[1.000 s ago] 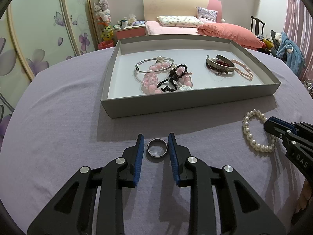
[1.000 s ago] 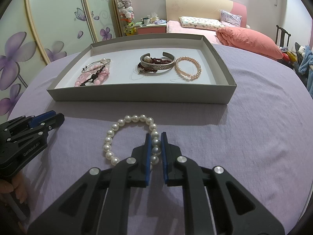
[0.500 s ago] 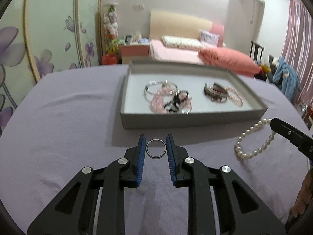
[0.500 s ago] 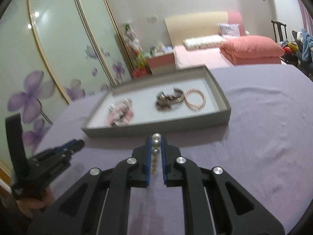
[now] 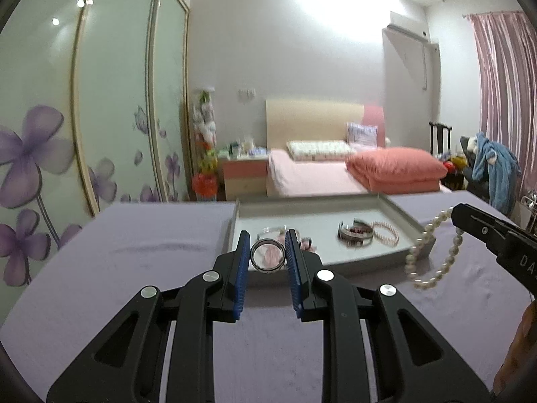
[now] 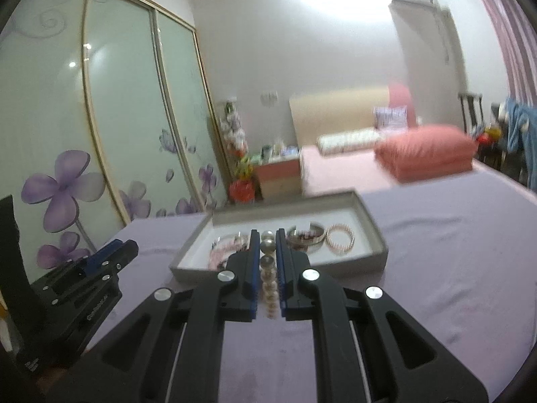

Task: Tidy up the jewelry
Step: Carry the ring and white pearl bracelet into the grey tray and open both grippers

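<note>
My left gripper (image 5: 267, 242) is shut on a silver ring (image 5: 267, 260), held in the air in front of the grey tray (image 5: 365, 256). My right gripper (image 6: 267, 239) is shut on a white pearl bracelet (image 6: 267, 263); from the left wrist view the bracelet (image 5: 433, 252) hangs in a loop from the right gripper (image 5: 456, 215) beside the tray's right corner. The tray (image 6: 376, 231) holds a silver cuff (image 5: 355, 233), a pink bead bracelet (image 5: 386, 233), a silver bangle and pink and black bead pieces, partly hidden behind the fingers.
The tray lies on a table under a purple cloth (image 5: 110, 268). Flowered sliding doors (image 5: 50, 127) stand at the left. A bed with a coral pillow (image 5: 396, 168) and a nightstand (image 5: 245, 174) are beyond the table. The left gripper's body (image 6: 84, 282) appears at the left of the right wrist view.
Both grippers have lifted off the cloth and tilted up, carrying the ring and the pearl bracelet towards the tray. The bracelet now hangs free instead of lying flat.
</note>
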A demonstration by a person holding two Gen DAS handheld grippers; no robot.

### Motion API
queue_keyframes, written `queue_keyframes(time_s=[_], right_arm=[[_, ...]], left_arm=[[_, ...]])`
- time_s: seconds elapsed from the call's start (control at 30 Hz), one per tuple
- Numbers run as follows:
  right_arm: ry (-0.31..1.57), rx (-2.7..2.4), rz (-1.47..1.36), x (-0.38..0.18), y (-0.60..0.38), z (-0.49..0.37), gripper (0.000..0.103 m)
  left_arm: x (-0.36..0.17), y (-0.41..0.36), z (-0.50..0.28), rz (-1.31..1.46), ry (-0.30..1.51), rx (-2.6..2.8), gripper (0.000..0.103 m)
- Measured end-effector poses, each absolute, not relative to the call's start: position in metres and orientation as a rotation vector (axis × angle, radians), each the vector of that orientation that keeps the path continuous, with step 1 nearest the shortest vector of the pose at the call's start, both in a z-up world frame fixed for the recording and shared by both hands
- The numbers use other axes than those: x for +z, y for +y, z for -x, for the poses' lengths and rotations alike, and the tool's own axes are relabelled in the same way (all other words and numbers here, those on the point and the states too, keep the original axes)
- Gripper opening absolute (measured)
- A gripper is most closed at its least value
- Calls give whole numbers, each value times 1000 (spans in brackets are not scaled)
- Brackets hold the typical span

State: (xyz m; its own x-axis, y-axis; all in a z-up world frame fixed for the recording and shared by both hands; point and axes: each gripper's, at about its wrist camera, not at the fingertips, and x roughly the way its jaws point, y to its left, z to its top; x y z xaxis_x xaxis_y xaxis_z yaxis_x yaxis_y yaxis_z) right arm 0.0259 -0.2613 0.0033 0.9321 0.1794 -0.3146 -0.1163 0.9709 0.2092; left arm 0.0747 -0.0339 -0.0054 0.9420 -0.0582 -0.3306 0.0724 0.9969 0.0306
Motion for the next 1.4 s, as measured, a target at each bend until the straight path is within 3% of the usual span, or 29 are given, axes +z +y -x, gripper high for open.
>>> queue_keyframes(time_s=[0.57, 1.1, 1.4], right_arm=[[78, 35, -31, 35, -236, -9, 10], [77, 14, -50, 36, -249, -59, 10], [201, 25, -119, 22, -264, -135, 10]], left_arm=[[10, -42, -74, -28, 211, -36, 23], [6, -48, -116, -18, 238, -64, 23], [-8, -53, -173, 7, 337, -81, 23]])
